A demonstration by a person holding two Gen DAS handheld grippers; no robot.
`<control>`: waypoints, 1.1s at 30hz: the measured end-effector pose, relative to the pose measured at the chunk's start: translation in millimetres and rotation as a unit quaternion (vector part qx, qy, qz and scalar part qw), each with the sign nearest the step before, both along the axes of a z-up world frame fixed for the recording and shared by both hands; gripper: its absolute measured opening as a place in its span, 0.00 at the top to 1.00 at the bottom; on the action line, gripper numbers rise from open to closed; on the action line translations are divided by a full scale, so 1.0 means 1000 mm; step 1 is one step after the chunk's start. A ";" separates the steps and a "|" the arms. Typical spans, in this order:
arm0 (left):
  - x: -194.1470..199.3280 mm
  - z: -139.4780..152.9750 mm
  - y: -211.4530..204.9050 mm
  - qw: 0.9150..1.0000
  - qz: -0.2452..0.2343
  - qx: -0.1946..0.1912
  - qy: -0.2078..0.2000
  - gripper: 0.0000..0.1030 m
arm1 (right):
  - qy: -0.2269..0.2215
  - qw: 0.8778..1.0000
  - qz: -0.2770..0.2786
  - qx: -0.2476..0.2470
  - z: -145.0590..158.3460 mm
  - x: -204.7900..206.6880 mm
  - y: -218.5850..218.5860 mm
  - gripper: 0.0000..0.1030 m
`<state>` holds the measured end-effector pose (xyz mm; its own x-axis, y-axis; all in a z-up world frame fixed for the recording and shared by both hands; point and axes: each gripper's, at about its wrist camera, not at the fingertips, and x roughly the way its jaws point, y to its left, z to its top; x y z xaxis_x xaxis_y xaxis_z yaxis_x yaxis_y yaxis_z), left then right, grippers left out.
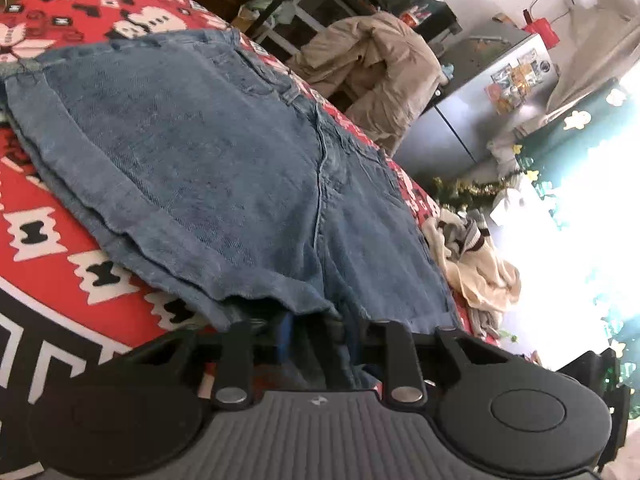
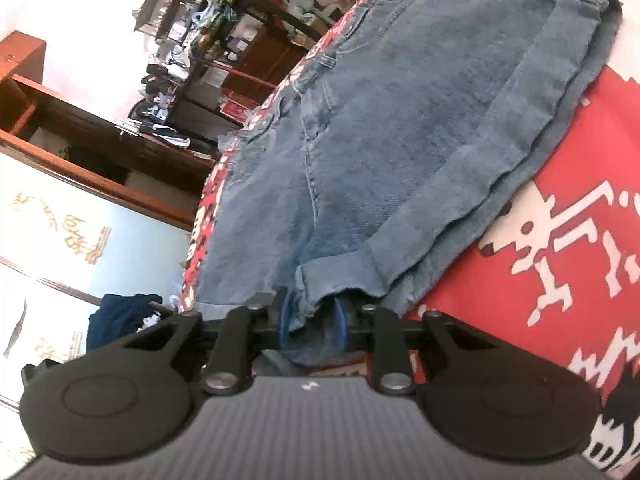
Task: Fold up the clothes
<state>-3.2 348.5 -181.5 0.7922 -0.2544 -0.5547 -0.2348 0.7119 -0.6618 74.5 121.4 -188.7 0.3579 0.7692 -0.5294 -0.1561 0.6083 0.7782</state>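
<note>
Denim shorts [image 1: 208, 152] lie flat on the red patterned counter [image 1: 80, 276], thick, limp but fairly heavy cloth best taken by the cuffed hems, where the left hand-held gripper [image 1: 316, 332] and right hand-held gripper [image 2: 312, 320] each sit clamped.

Both wrist views look closely, tilted, along the same denim shorts [image 1: 224, 160].

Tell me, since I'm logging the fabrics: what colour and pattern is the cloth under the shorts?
Red with white and black blocky motifs, clearest in the right wrist view.
</note>
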 end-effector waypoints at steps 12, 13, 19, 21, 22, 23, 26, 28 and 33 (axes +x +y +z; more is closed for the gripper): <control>-0.033 0.014 -0.020 0.999 -0.014 0.030 -0.029 0.95 | -0.122 0.986 0.079 -0.082 0.041 -0.028 0.012 0.94; -0.034 0.009 -0.022 0.999 -0.014 0.031 -0.023 0.95 | -0.125 0.984 0.090 -0.087 0.042 -0.032 0.016 0.94; -0.046 -0.009 -0.018 1.000 0.001 0.002 -0.018 0.95 | -0.082 0.990 0.079 -0.088 0.015 -0.035 0.014 0.94; -0.048 -0.007 -0.021 1.000 0.000 0.008 -0.022 0.95 | -0.083 0.990 0.078 -0.085 0.016 -0.038 0.012 0.94; -0.048 -0.006 -0.022 1.000 -0.002 0.012 -0.022 0.94 | -0.084 0.990 0.078 -0.085 0.017 -0.039 0.013 0.94; -0.046 -0.005 -0.023 1.000 -0.004 0.015 -0.022 0.94 | -0.086 0.990 0.078 -0.083 0.016 -0.039 0.014 0.94; -0.042 -0.004 -0.024 1.000 -0.012 0.019 -0.019 0.90 | -0.086 0.990 0.078 -0.074 0.013 -0.035 0.012 0.88; -0.046 -0.001 -0.024 0.999 -0.015 0.022 -0.026 0.74 | -0.079 0.992 0.074 -0.068 0.011 -0.036 0.007 0.86; -0.051 0.012 -0.046 0.992 -0.047 0.109 -0.049 0.63 | -0.080 0.992 0.073 -0.059 0.012 -0.042 -0.006 0.82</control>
